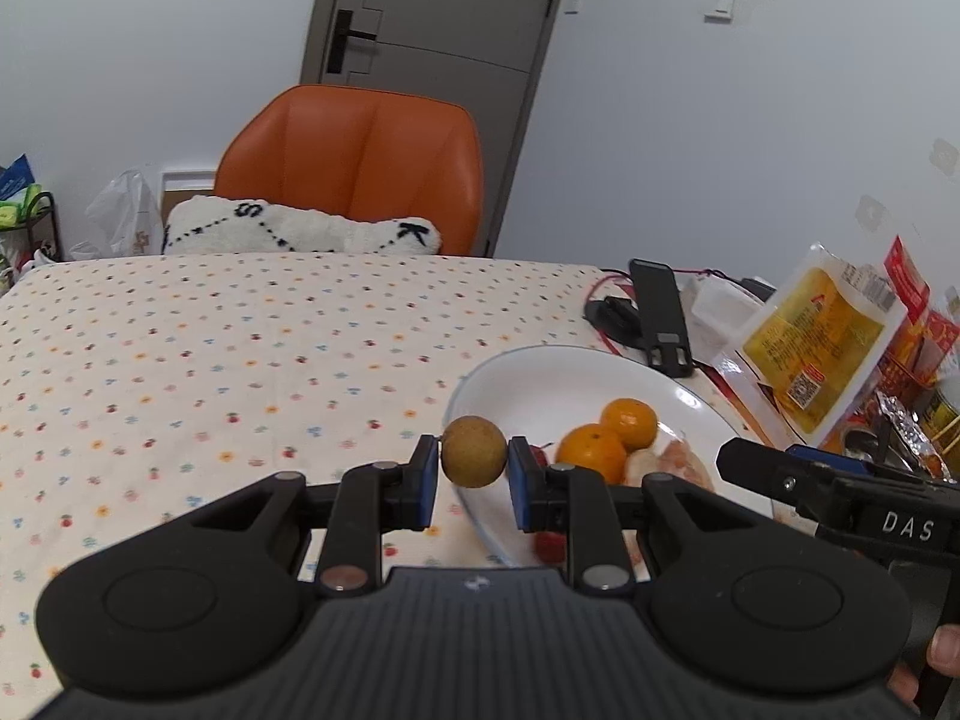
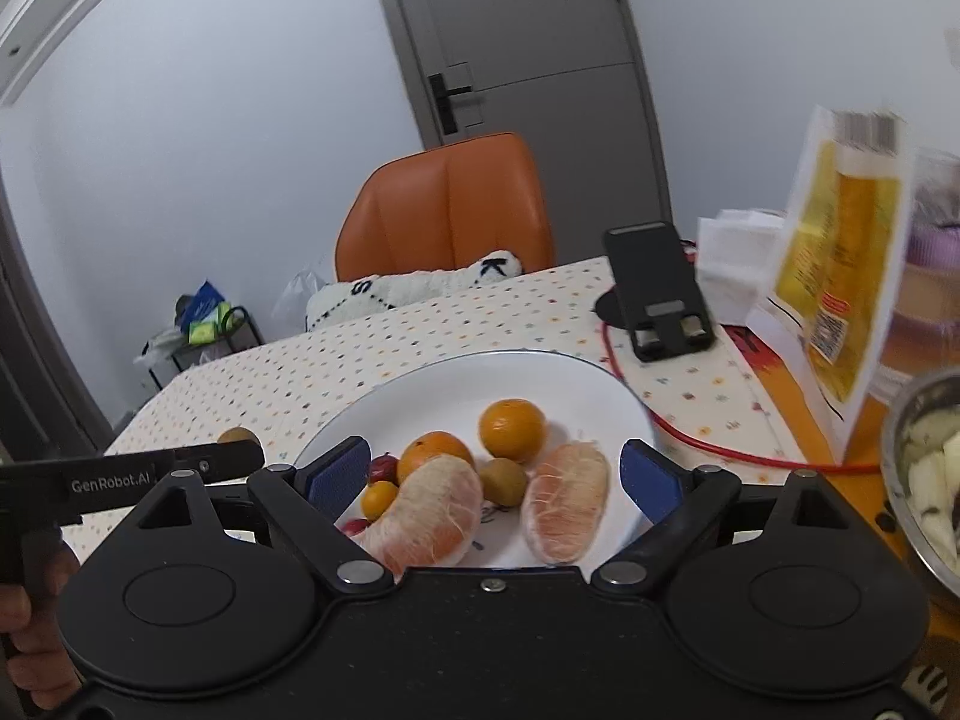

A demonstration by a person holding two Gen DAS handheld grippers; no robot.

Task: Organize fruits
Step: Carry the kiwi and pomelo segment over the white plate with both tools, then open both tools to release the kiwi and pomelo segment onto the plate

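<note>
We saw the spotted tablecloth (image 1: 180, 348) carrying the white plate (image 2: 540, 372), loaded with two peeled pomelo segments (image 2: 564, 498) and two oranges (image 2: 512, 429). Our right gripper (image 2: 489, 480) hung above it, jaws spread wide. Our left gripper (image 1: 473, 480) pinched the brown round fruit (image 1: 473, 451) at the plate's rim.
</note>
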